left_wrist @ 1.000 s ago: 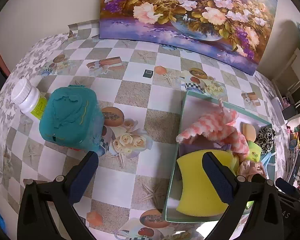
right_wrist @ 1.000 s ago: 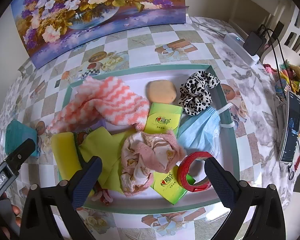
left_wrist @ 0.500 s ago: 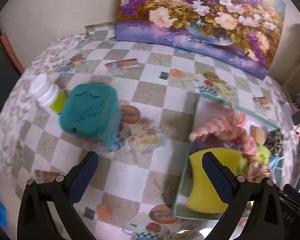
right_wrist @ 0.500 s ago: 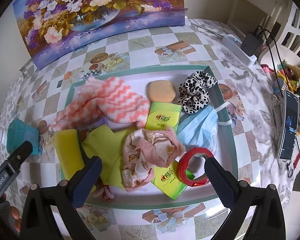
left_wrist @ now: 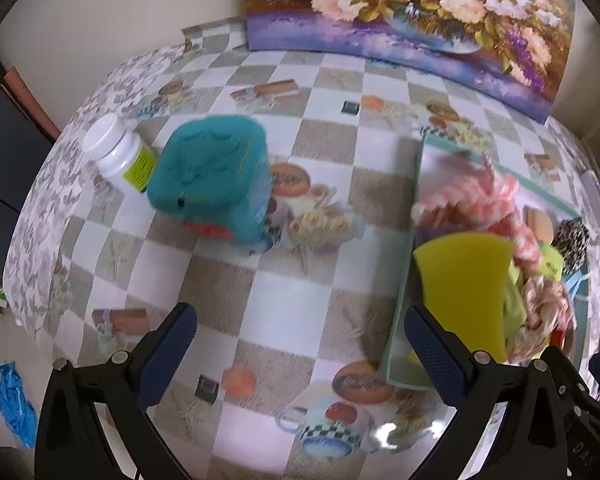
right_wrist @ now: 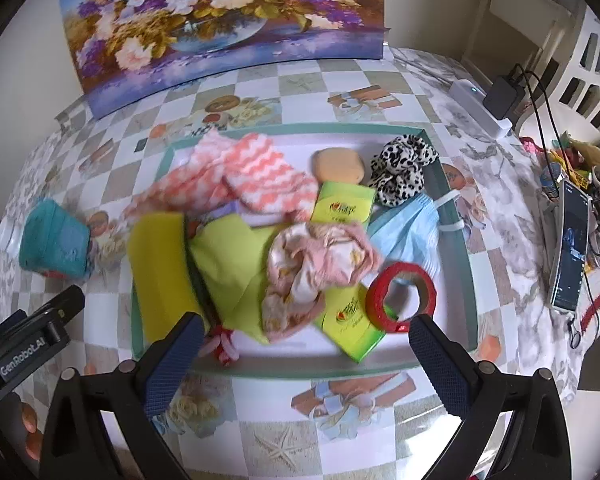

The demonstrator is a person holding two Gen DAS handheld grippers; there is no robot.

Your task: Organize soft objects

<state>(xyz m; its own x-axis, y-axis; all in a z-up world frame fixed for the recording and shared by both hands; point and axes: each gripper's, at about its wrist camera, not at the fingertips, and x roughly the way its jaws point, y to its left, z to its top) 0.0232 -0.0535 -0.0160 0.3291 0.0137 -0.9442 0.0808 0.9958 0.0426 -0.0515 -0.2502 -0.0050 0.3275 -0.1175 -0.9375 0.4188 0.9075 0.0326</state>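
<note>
"GenRobot.AI" is being shown in white on the left tool. Print on the green packets is being blurred beyond reading.

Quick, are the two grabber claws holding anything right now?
Left gripper: open, holding nothing.
Right gripper: open, holding nothing.

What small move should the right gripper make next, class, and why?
Probably lower the right gripper onto the pink cloth in the tray. Both grippers are open and empty, and the cloth lies on top of the pile, directly ahead.
</note>
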